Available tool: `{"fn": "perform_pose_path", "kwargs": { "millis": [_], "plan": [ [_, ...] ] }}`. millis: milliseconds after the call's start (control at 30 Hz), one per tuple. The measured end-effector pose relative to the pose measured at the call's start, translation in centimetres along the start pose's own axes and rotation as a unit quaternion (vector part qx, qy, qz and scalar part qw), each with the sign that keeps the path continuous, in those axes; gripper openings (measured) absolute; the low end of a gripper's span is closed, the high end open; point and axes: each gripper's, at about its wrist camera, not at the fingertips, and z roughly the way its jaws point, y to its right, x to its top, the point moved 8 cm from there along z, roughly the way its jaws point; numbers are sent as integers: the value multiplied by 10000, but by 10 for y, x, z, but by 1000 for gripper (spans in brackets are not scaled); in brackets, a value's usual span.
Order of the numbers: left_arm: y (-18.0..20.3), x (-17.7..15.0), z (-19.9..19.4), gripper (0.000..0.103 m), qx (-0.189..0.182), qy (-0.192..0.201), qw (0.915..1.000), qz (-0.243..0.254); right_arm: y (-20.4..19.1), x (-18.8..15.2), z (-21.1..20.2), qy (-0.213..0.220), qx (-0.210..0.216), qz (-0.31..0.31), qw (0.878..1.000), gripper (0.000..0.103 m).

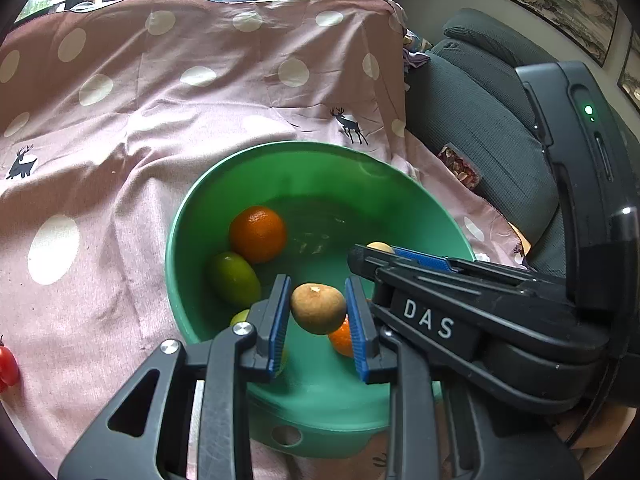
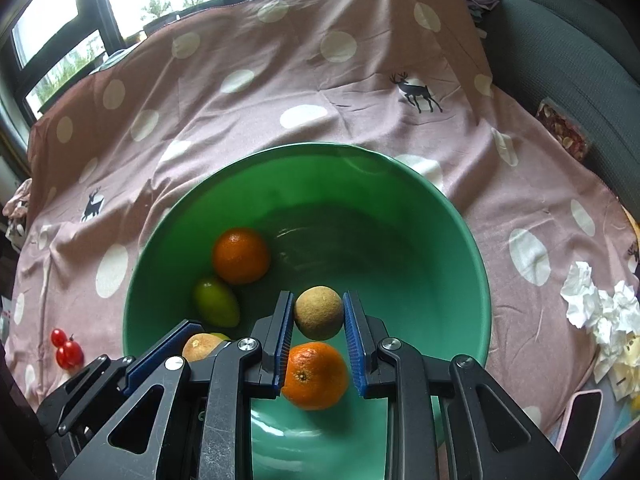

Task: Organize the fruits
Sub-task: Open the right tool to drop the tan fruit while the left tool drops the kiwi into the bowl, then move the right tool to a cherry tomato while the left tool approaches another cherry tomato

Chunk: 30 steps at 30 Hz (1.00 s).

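Two grippers were over the round green plastic bowl [image 2: 460,240] when you stopped, each clamped on a small brown rough-skinned round fruit. Your left gripper [image 1: 318,312] had its blue ribbed pads pressed against both sides of one brown fruit [image 1: 318,309], holding it clear above the bowl's floor. Your right gripper [image 2: 318,314] gripped the other brown fruit [image 2: 319,312] the same way, near the tips of its fingers.

Below and behind your right fingers, between them as the right wrist camera saw it, a bright orange mandarin [image 2: 316,376] lay on the bowl's floor. Ahead of your right fingers and off to their left sat a second orange mandarin [image 2: 241,255], with a smooth green oval fruit [image 2: 216,302] touching it on its near side. From the left wrist camera the same pair lay ahead and left of your left fingers: the mandarin [image 1: 258,234] farther, the green oval fruit [image 1: 235,284] nearer. Another small green fruit [image 1: 240,316] peeked out just behind your left gripper's left finger; how much of it was there you could not tell.

Your left gripper showed at the lower left of the right wrist view, close beside your right fingers. The bowl rested on a pink cloth with white dots and dark deer figures [image 2: 280,80]. Far left of your fingers, outside the bowl, two small red cherry tomatoes [image 2: 66,350] lay on that cloth. Far right, crumpled white tissue paper [image 2: 600,308] lay on it too.
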Motion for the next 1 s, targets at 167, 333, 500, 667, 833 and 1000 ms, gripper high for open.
{"fn": "perform_pose_path", "kwargs": {
  "millis": [167, 333, 500, 667, 833, 1000],
  "plan": [
    [0, 0, 0, 28, -14, 7, 10000, 7, 0, 0, 0, 6, -7, 18, 10000, 27],
    [4, 2, -4, 27, -152, 48, 9999, 35, 7, 2, -3, 28, 40, 159, 9999, 29],
    [3, 7, -17, 50, -142, 167, 9998, -26, 11, 8, -14, 263, 211, 333, 9989, 50],
    [-5, 15, -44, 60, -111, 345, 9993, -126, 9, 17, -30, 610, 489, 511, 9956, 59],
    [-33, 19, -85, 67, 263, 591, 9972, -368, 2, 24, -45, 951, 690, 511, 9918, 66],
    [-76, 19, -135, 76, 821, 945, 9885, -847, -13, 26, -51, 1031, 783, 336, 9910, 68]
  ]
}}
